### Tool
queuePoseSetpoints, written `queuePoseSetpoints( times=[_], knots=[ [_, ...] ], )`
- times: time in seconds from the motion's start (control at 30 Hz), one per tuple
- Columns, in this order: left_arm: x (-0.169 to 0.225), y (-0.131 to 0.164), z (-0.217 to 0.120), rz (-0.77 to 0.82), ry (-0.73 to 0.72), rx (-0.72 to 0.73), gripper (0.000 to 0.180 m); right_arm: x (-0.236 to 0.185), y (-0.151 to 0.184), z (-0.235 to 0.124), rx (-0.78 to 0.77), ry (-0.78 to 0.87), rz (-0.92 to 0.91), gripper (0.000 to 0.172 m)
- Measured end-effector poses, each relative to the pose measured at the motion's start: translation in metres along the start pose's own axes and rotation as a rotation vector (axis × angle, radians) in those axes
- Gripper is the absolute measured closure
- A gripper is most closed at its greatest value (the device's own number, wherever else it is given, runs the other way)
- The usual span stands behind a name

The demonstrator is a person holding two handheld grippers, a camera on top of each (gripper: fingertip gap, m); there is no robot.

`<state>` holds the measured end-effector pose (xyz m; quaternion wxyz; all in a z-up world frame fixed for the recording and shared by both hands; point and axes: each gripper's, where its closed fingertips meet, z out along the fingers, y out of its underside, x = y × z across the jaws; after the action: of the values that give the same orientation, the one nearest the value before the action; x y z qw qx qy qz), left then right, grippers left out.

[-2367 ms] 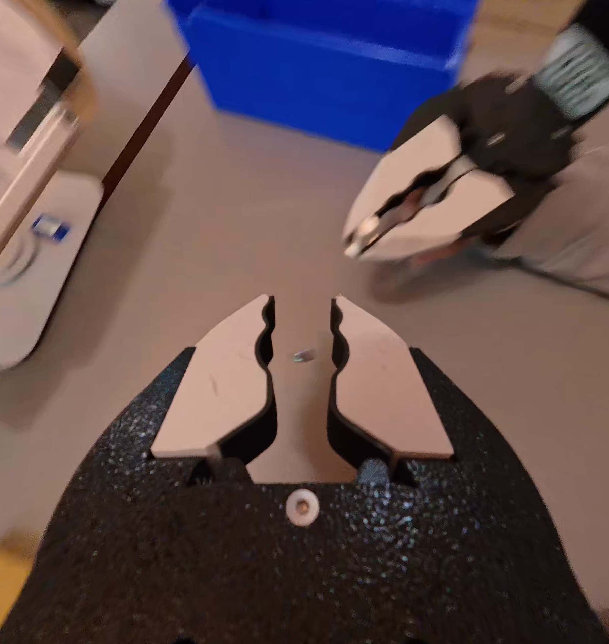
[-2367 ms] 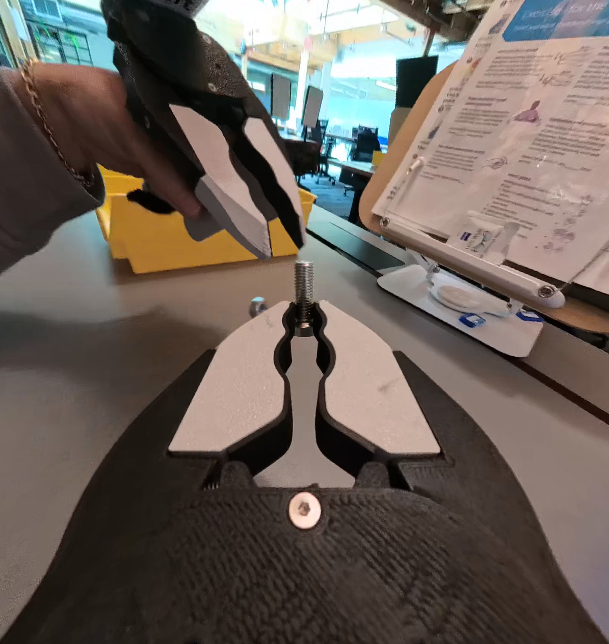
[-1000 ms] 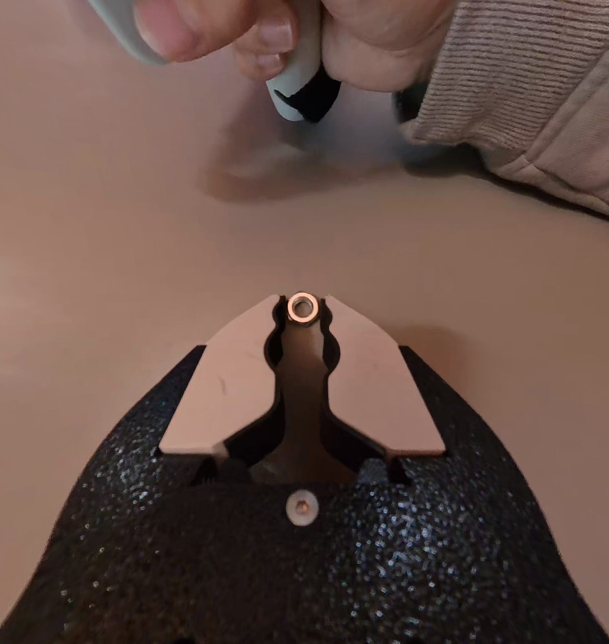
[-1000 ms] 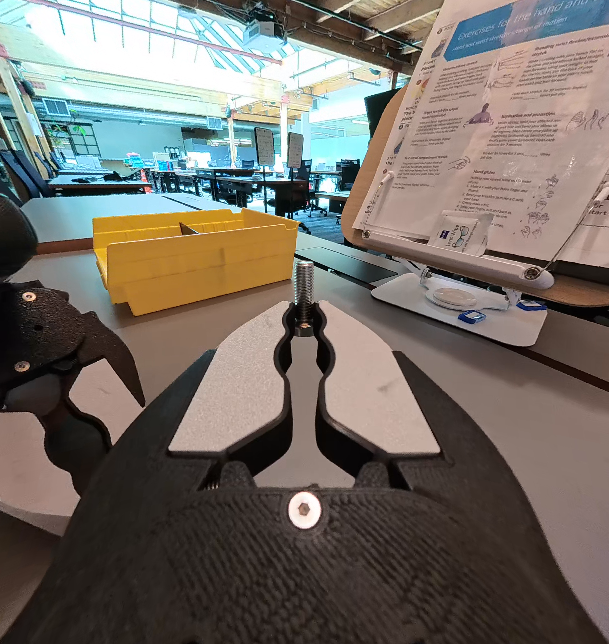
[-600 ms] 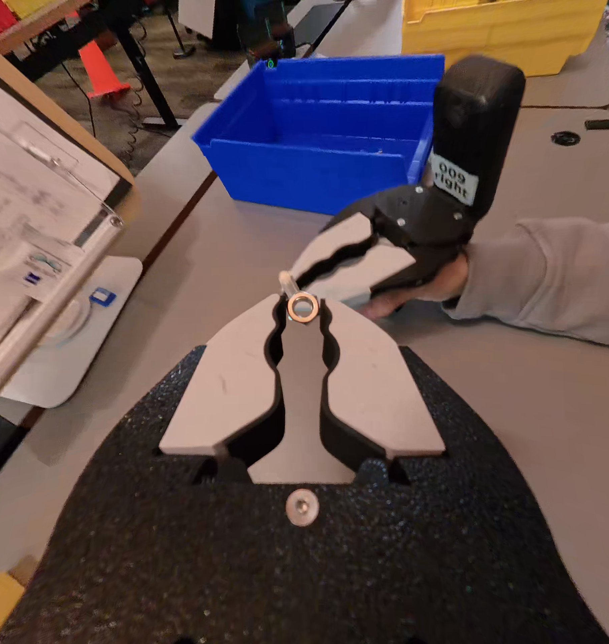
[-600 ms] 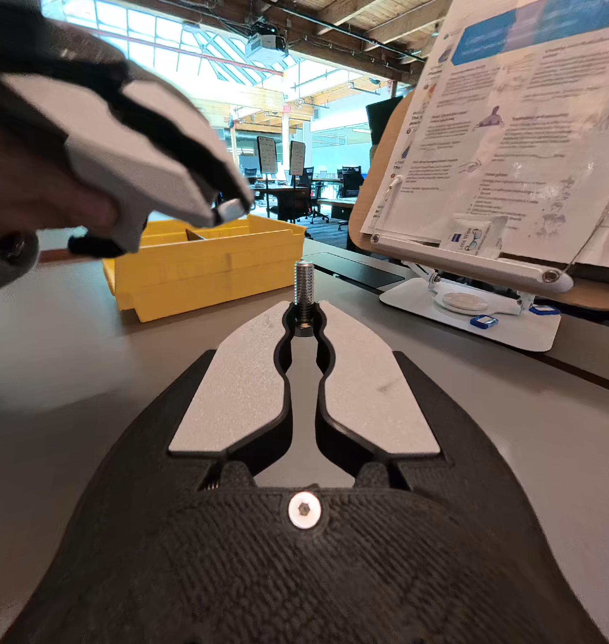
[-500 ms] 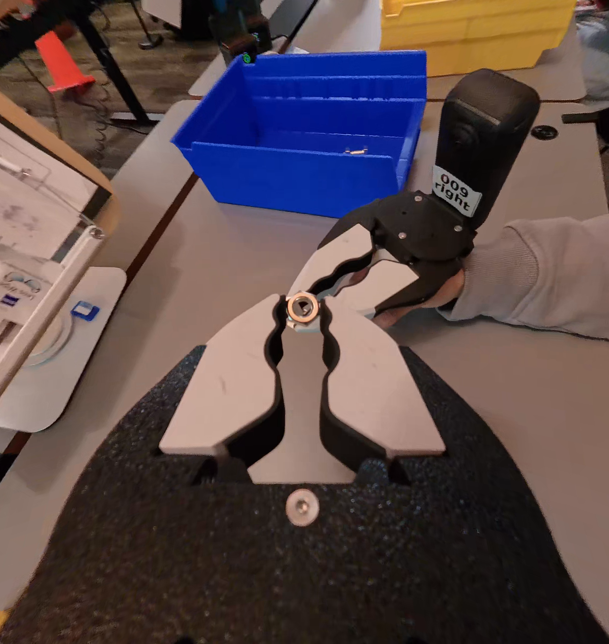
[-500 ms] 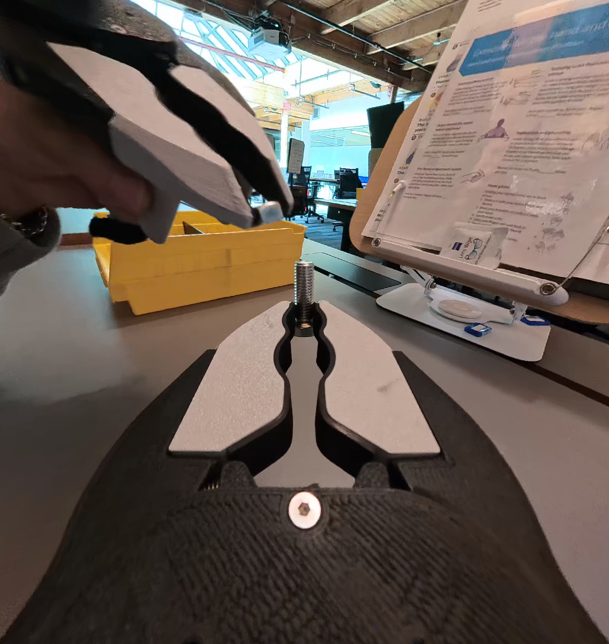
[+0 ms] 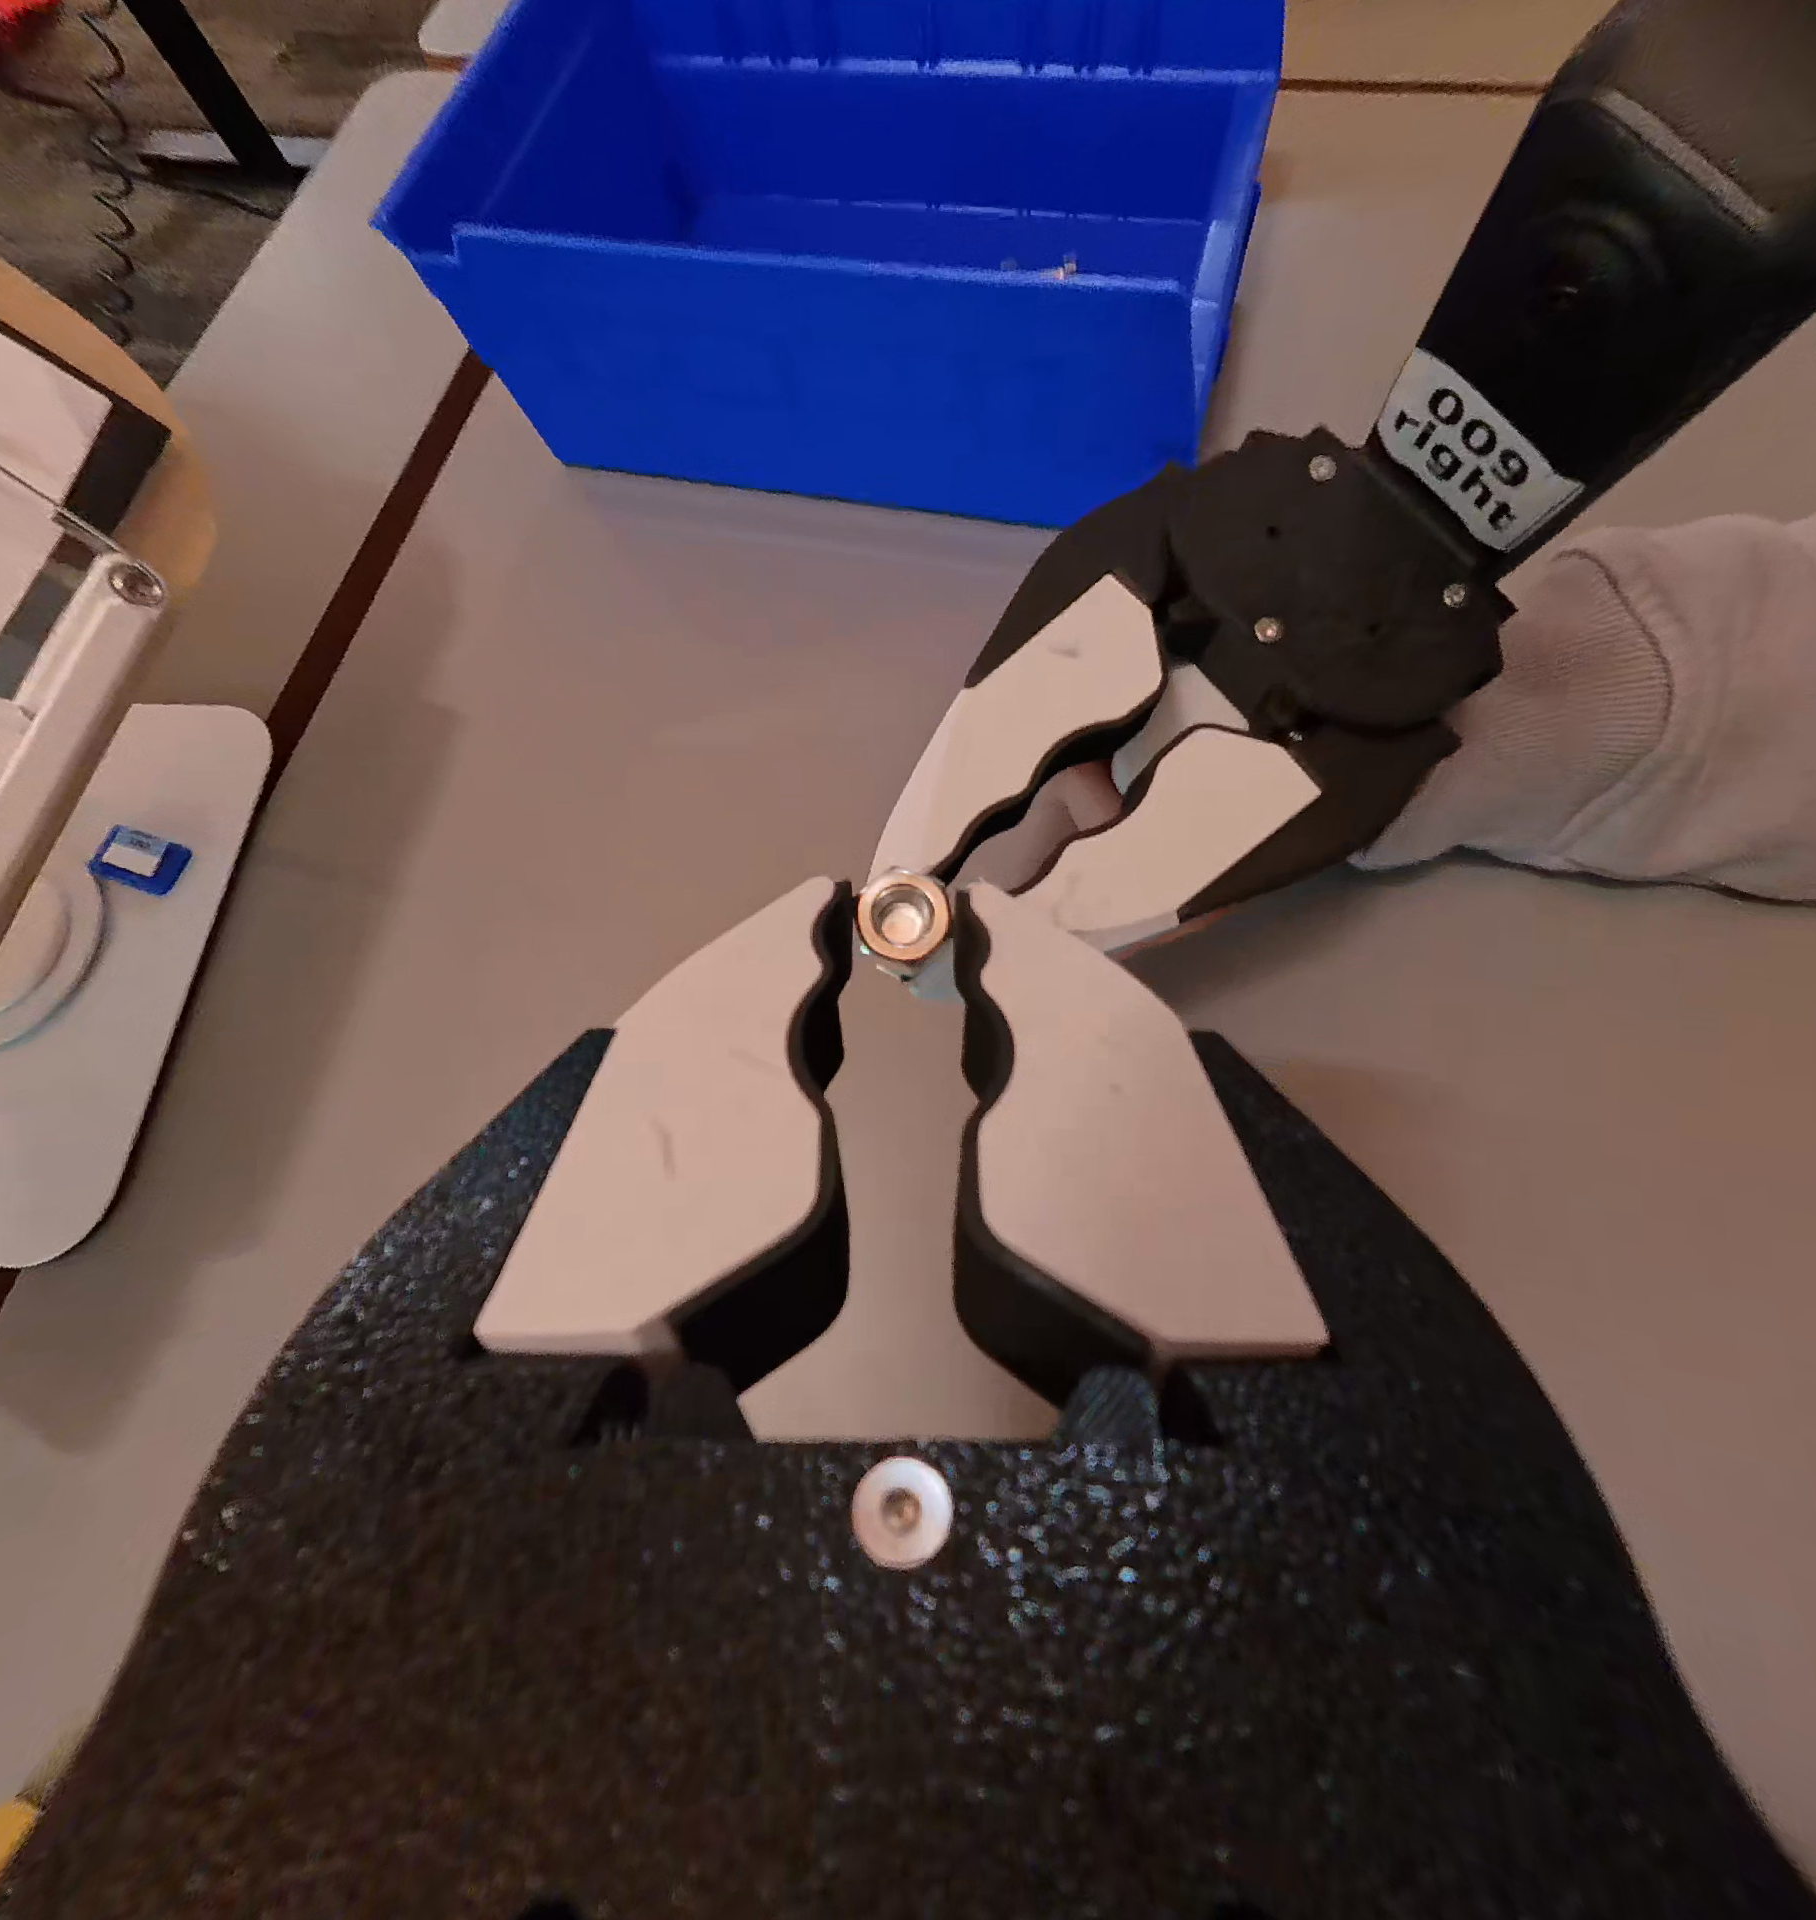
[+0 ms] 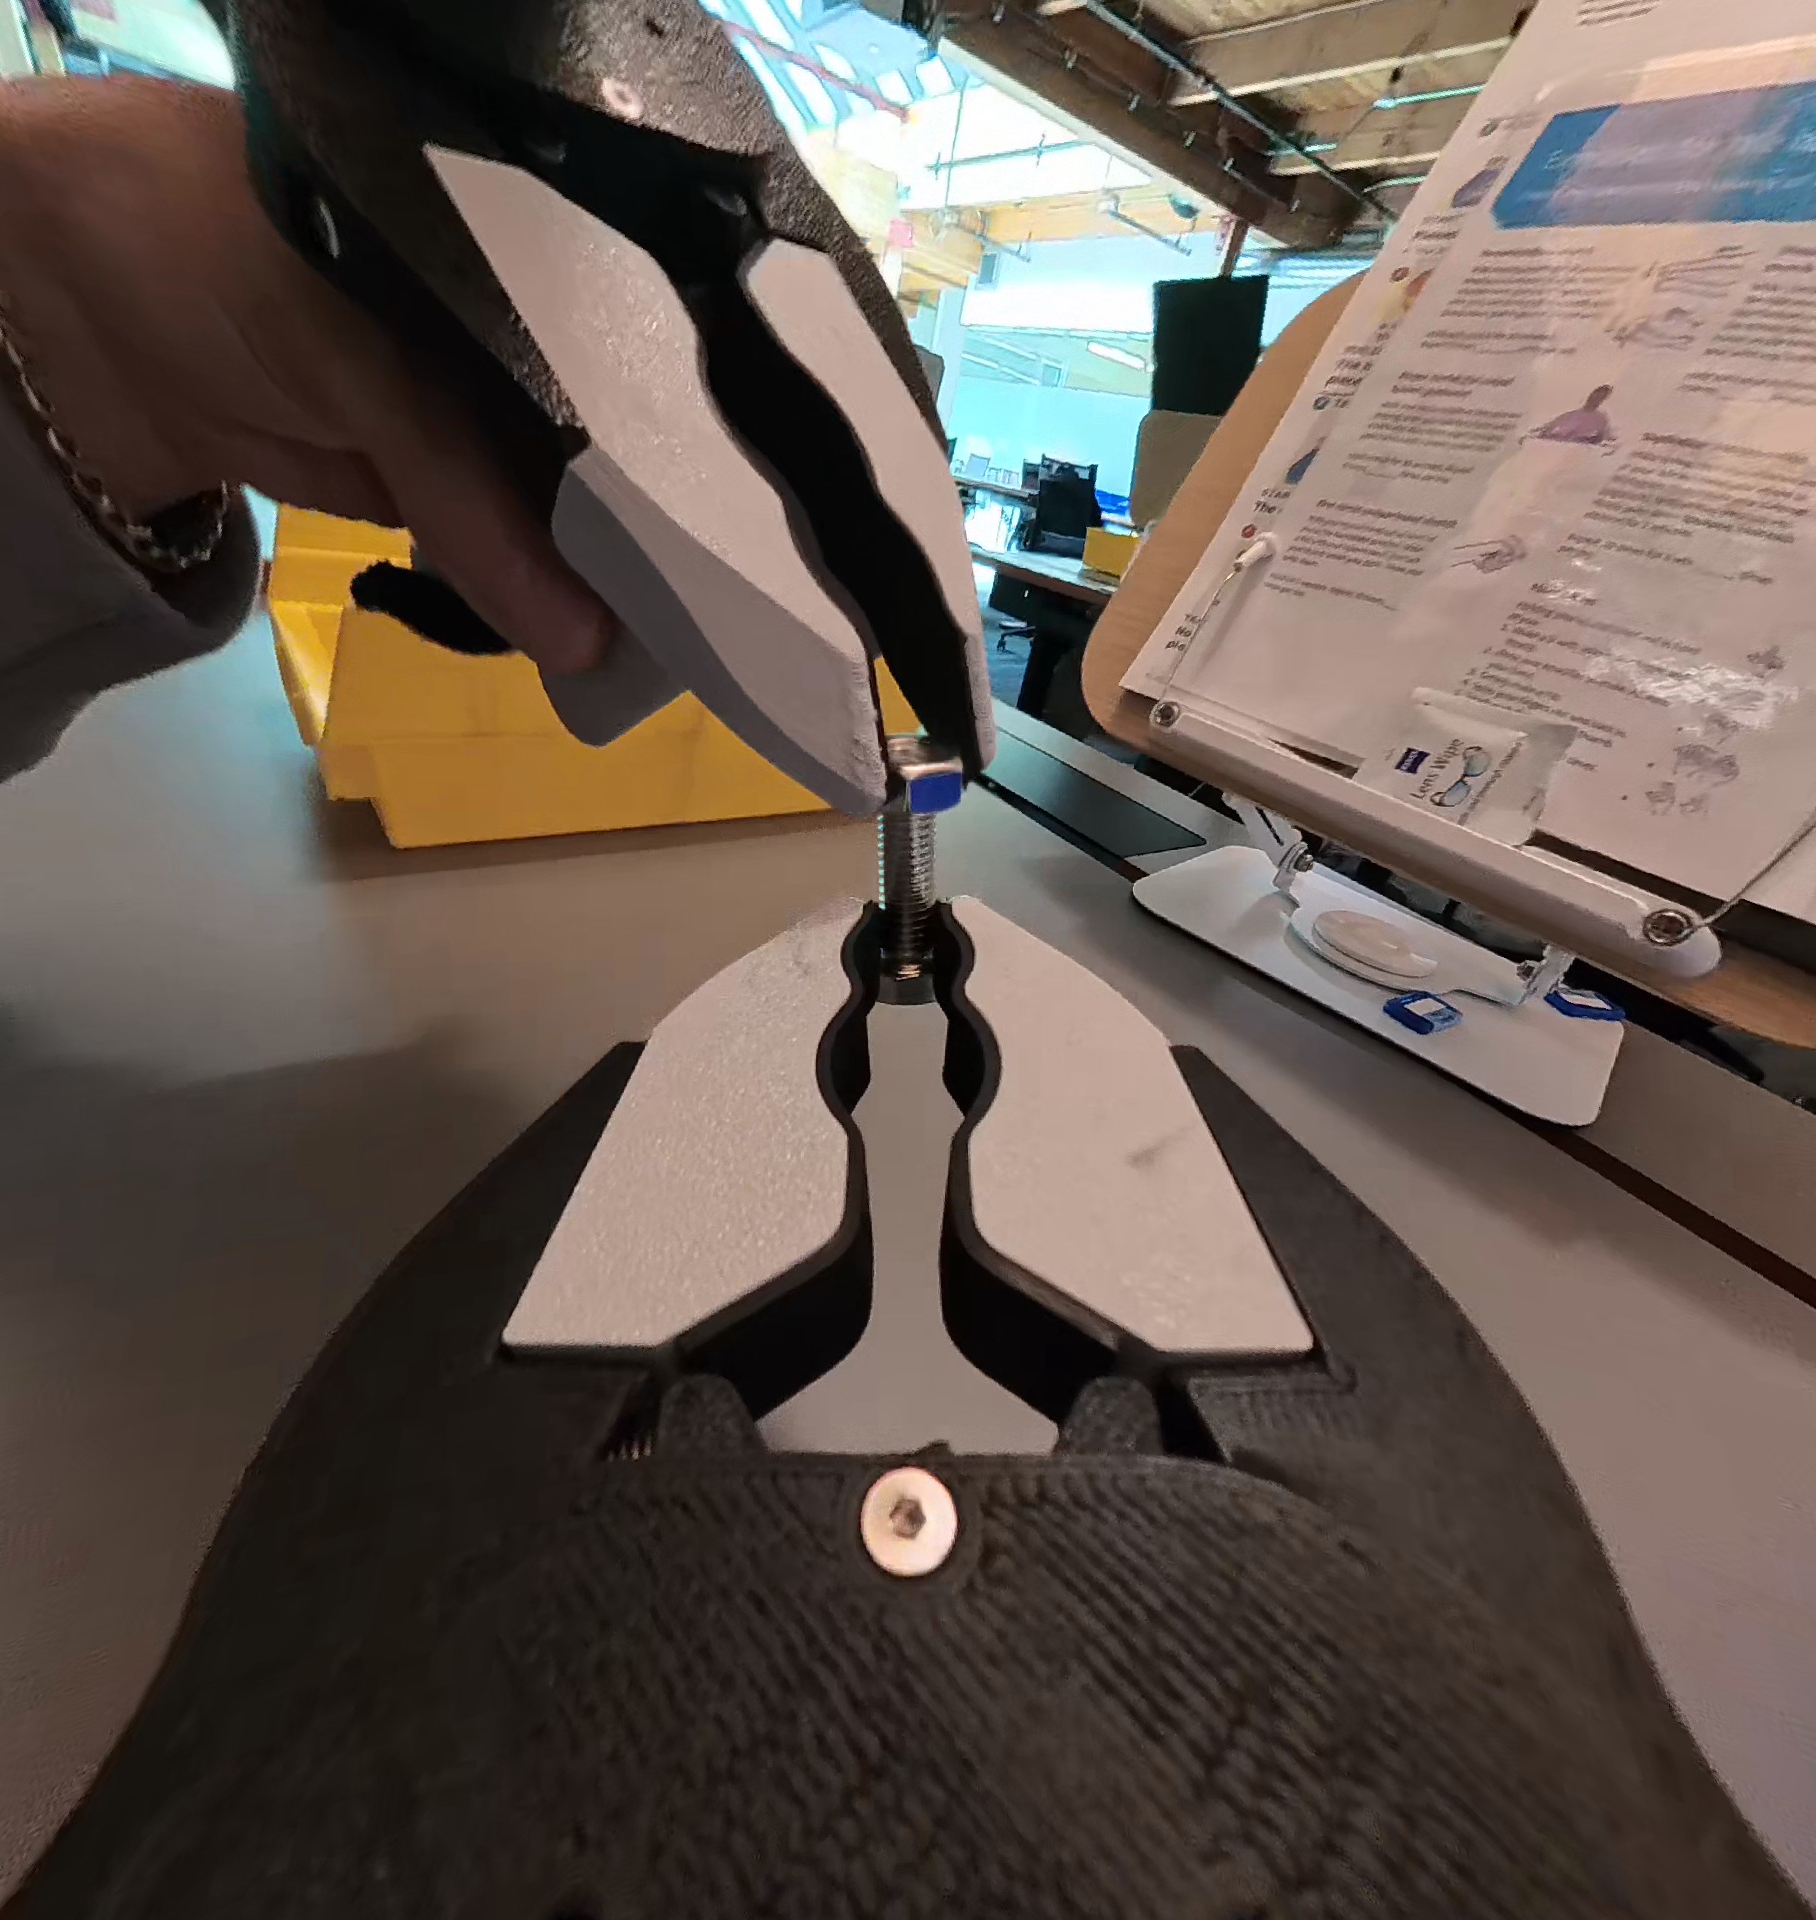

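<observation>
Grey table: two grippers meet over one fastener.
Right gripper clamps threaded steel bolt upright at twelve o'clock; left gripper pinches silver hex nut squarely atop it.

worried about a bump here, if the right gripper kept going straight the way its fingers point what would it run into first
Probably the base of the document stand, though depth is hard to judge. The right gripper points low across the table, its bolt upright under the nut in the left gripper. The yellow bin sits off left.

Bolt head hidden between the right hand-held gripper fingers, yellow bin partly behind the left hand-held gripper
</observation>
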<state>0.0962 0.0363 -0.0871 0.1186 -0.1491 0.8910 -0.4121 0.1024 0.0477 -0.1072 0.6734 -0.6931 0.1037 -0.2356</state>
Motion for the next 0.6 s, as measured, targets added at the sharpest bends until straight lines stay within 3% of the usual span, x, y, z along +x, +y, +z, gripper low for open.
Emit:
queuePoseSetpoints(
  times=[0.33, 0.6],
  knots=[
    [0.006, 0.008, -0.007, 0.0, 0.088, 0.013, 0.162, -0.015, 0.0, 0.003, 0.032, -0.114, 0.092, 0.163],
    [0.004, 0.01, -0.006, 0.013, 0.07, -0.001, 0.157, -0.013, -0.003, 0.002, 0.05, -0.117, 0.129, 0.163]
  ],
)
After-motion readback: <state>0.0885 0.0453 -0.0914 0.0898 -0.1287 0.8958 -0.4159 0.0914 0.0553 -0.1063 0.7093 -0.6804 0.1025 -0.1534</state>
